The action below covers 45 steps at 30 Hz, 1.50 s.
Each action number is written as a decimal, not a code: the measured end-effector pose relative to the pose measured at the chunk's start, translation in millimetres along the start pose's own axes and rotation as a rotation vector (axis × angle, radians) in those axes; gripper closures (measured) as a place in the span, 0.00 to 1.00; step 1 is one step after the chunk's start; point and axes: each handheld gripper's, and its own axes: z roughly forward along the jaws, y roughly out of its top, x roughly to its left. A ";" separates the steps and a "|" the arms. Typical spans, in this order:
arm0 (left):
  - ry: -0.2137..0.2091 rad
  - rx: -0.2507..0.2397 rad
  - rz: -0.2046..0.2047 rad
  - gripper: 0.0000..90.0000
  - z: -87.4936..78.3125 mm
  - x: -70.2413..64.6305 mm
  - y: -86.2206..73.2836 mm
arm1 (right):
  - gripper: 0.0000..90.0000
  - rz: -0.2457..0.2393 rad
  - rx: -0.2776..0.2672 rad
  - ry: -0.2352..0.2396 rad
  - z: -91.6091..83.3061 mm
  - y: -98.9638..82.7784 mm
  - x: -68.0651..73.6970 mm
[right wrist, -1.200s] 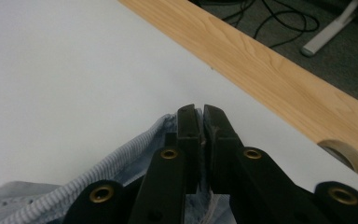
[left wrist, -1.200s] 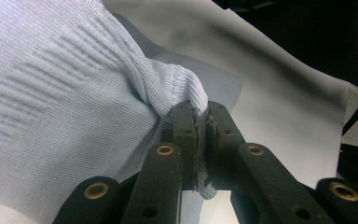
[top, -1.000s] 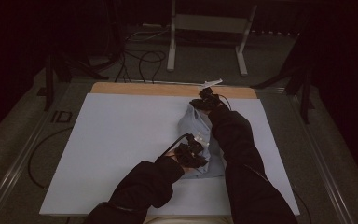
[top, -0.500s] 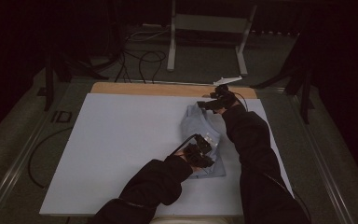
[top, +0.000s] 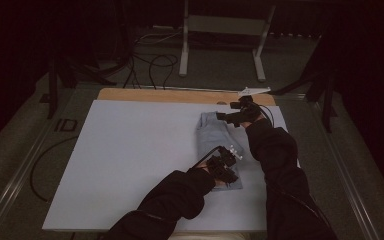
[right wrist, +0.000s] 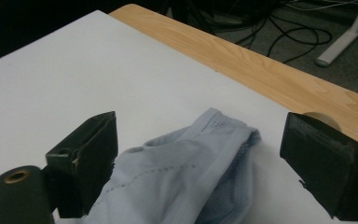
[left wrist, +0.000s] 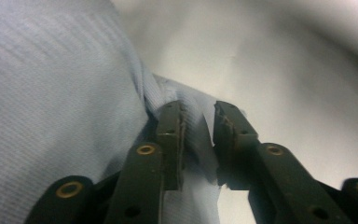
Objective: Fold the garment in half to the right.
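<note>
A light blue garment (top: 215, 137) lies folded in a long strip on the white tabletop (top: 130, 150). At its near end sits my left gripper (top: 228, 176). In the left gripper view its jaws (left wrist: 199, 114) have just been opening; a narrow gap shows, with a thin edge of the cloth (left wrist: 51, 93) loose between them. My right gripper (top: 223, 116) hovers over the far end. Its jaws (right wrist: 200, 135) have just been opening and stand wide apart, with the garment's far end (right wrist: 182, 172) below and nothing gripped.
A wooden strip (top: 170, 95) runs along the table's far edge, close behind the right gripper. Cables (top: 155, 60) and a metal stand (top: 220, 25) are on the floor beyond. Bare white surface spreads out left of the garment.
The right gripper let go of the cloth, opened wide and rose toward the far edge. The left gripper slid toward the near right and parted its jaws. The garment now lies flatter and longer.
</note>
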 end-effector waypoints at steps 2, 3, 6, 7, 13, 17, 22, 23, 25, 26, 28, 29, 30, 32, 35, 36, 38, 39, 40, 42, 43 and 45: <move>0.002 -0.002 0.018 0.69 -0.5 -2.6 1.4 | 0.11 -0.001 -0.006 0.002 -0.8 -1.1 0.7; 0.010 -0.001 0.035 0.64 -1.3 -5.5 2.4 | 0.11 0.003 -0.011 0.005 -2.2 -2.4 2.1; 0.014 -0.006 0.046 0.57 -1.9 -8.0 3.1 | 0.11 -0.002 -0.013 0.002 -3.0 -3.8 2.6; 0.017 -0.008 0.056 0.56 -3.6 -9.6 3.2 | 0.11 0.001 -0.016 0.005 -3.5 -4.3 2.7; 0.028 -0.017 0.061 0.43 -11.4 -11.2 1.8 | 0.11 -0.010 -0.020 0.007 -5.9 -3.8 6.0; 0.034 -0.033 0.061 0.33 -19.9 -11.5 1.4 | 0.11 -0.012 -0.026 0.008 -6.9 -2.8 8.4; 0.055 -0.037 0.063 0.25 -27.5 -10.3 0.4 | 0.11 -0.016 -0.023 0.011 -5.9 -3.1 11.0; 0.060 -0.046 0.055 0.22 -31.4 -9.0 -0.3 | 0.11 -0.017 -0.021 0.013 -4.6 -3.5 13.0; 0.055 -0.056 0.055 0.20 -36.1 -6.9 -0.9 | 0.11 -0.021 -0.020 0.017 -3.4 -3.8 14.1; 0.055 -0.056 0.055 0.17 -36.1 -6.9 -0.9 | 0.11 -0.021 -0.020 0.017 -3.4 -3.8 14.1; 0.034 -0.065 0.061 0.12 -40.9 -4.9 -1.5 | 0.11 -0.024 -0.018 0.018 -2.0 -4.3 15.2; 0.037 -0.076 0.061 0.09 -45.3 -3.9 -2.5 | 0.11 -0.016 -0.019 0.021 -1.1 -4.7 16.6; 0.037 -0.076 0.061 0.09 -45.3 -3.9 -2.5 | 0.11 -0.016 -0.019 0.021 -1.1 -4.7 16.6; 0.036 -0.080 0.061 0.02 -49.4 -2.4 -3.5 | 0.11 -0.024 -0.017 0.021 -0.4 -5.2 17.5; 0.042 -0.105 0.061 0.00 -58.4 1.7 -6.3 | 0.11 -0.023 -0.019 0.024 0.0 -5.8 19.4; 0.045 -0.114 0.070 0.00 -62.3 3.6 -7.9 | 0.11 -0.023 -0.018 0.025 -0.1 -6.0 20.7; 0.057 -0.125 0.076 0.00 -67.0 6.7 -10.2 | 0.11 -0.030 -0.020 0.030 -0.5 -6.7 22.4; 0.057 -0.125 0.076 0.00 -67.0 6.7 -10.2 | 0.11 -0.030 -0.020 0.030 -0.5 -6.7 22.4; 0.076 -0.137 0.090 0.00 -71.5 9.4 -12.9 | 0.11 -0.034 -0.015 0.029 -1.1 -7.0 24.1; 0.074 -0.139 0.104 0.00 -76.6 12.3 -15.2 | 0.11 -0.036 -0.016 0.031 -1.7 -6.9 25.5; 0.074 -0.139 0.104 0.00 -76.6 12.3 -15.2 | 0.11 -0.036 -0.016 0.031 -1.7 -6.9 25.5; 0.070 -0.147 0.105 0.00 -80.7 14.4 -17.6 | 0.11 -0.035 -0.020 0.033 -2.9 -6.8 28.2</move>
